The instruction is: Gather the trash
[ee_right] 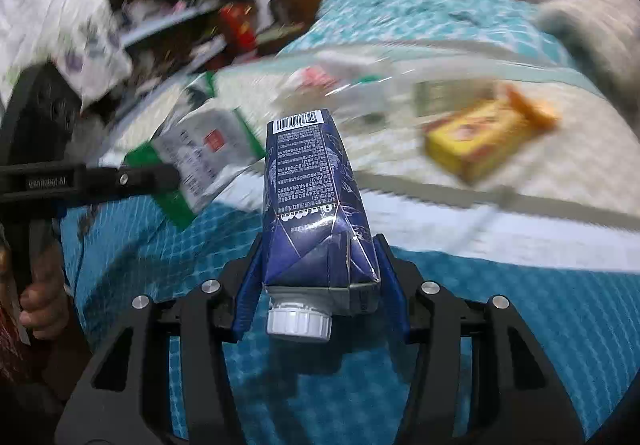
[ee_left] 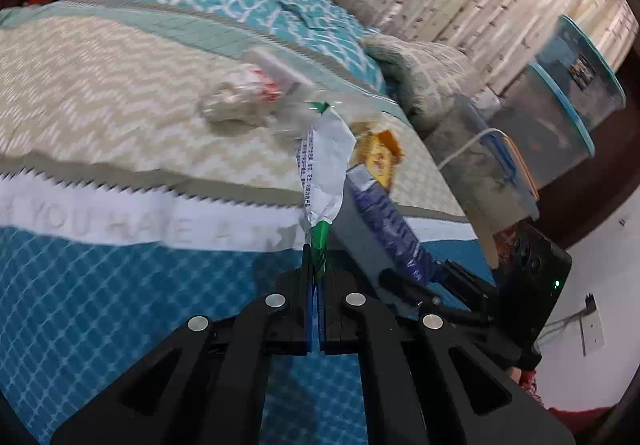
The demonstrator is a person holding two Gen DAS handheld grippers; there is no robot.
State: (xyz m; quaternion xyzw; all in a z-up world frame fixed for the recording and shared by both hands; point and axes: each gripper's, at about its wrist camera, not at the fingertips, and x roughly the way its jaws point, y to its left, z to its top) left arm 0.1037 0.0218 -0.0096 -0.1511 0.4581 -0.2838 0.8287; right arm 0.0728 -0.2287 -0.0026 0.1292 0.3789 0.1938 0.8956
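Note:
My left gripper (ee_left: 316, 257) is shut on a green and white wrapper (ee_left: 326, 165), held above the bed; the gripper also shows in the right wrist view (ee_right: 160, 177) with the wrapper (ee_right: 204, 153). My right gripper (ee_right: 320, 245) is shut on a dark blue drink carton (ee_right: 312, 197) with a white cap, cap toward the camera; the carton also shows in the left wrist view (ee_left: 384, 213). A yellow box (ee_right: 488, 141) and a crumpled clear plastic wrapper (ee_left: 244, 97) lie on the bed.
The bed has a teal and beige patterned cover (ee_left: 100, 85). Lidded plastic bins (ee_left: 560, 117) stand beside the bed by a curtain. A cluttered shelf (ee_right: 180, 5) stands at the far left of the bed.

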